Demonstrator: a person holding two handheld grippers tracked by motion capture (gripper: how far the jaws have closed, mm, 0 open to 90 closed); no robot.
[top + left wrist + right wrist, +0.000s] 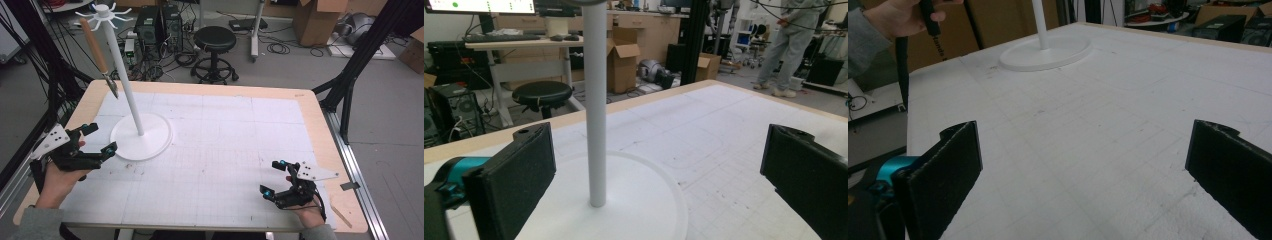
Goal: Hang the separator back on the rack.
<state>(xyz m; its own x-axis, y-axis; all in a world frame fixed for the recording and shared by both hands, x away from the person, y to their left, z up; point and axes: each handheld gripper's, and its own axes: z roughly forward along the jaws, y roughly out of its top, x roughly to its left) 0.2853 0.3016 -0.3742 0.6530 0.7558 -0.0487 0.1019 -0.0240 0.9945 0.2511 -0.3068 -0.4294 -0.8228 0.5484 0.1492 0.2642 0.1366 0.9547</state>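
A person held the left gripper (100, 138) with jaws spread wide beside the round base of a white hanging stand (141, 136) on the gridded table (235, 150). The right gripper (272, 177), likewise agape and empty, hovered near the table's front right. A wooden-handled tool (97, 53) hung from the stand's top.

Wide-apart black jaws of the right gripper (1083, 175) above gridded white table (1108, 130), stand base (1045, 52) beyond.
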